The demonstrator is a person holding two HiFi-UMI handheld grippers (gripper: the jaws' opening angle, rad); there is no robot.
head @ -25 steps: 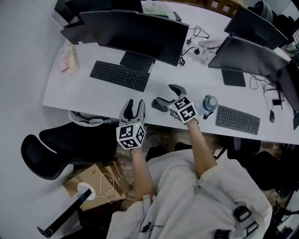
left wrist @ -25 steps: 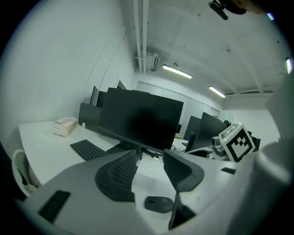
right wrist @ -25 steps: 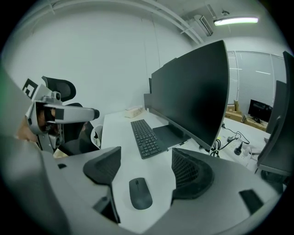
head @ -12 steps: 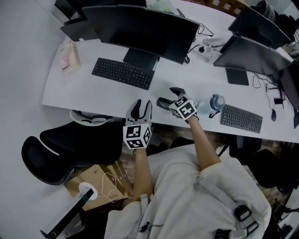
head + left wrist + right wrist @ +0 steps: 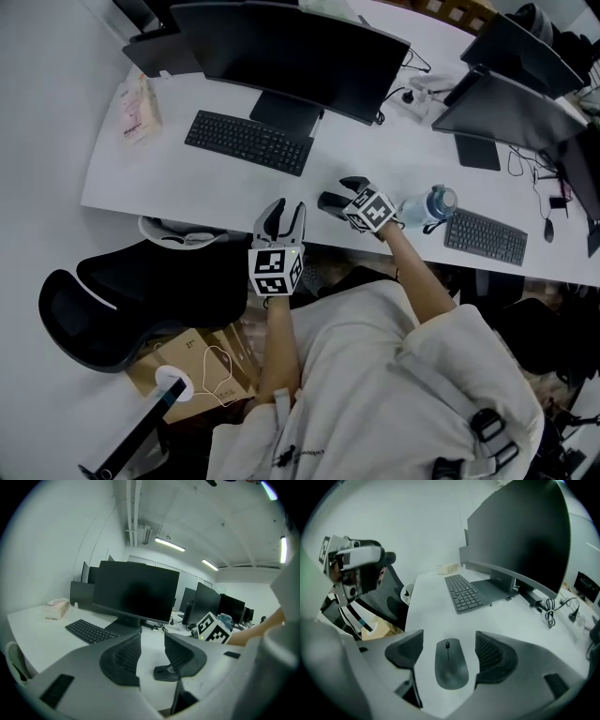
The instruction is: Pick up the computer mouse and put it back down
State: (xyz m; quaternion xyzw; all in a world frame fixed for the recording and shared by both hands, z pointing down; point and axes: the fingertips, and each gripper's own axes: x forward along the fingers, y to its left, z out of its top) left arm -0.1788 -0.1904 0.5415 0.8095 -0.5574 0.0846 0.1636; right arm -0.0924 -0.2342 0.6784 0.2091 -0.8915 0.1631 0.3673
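One computer mouse point(image 5: 451, 665) lies flat on the white desk point(image 5: 429, 602), low in the right gripper view, with its wheel end pointing up the frame. I have the right gripper point(image 5: 449, 648) straddling it. Its jaws are released, one on each side of the mouse, and a strip of desk shows between each pad and the mouse's flanks. Above it in the same view sit a black keyboard point(image 5: 461, 592) and, at upper right, a dark monitor point(image 5: 520, 531). My left gripper point(image 5: 152, 651) hangs by the desk's near edge, around the middle of the head view. Its jaws have just been closing a little, yet they stand apart with nothing between them.
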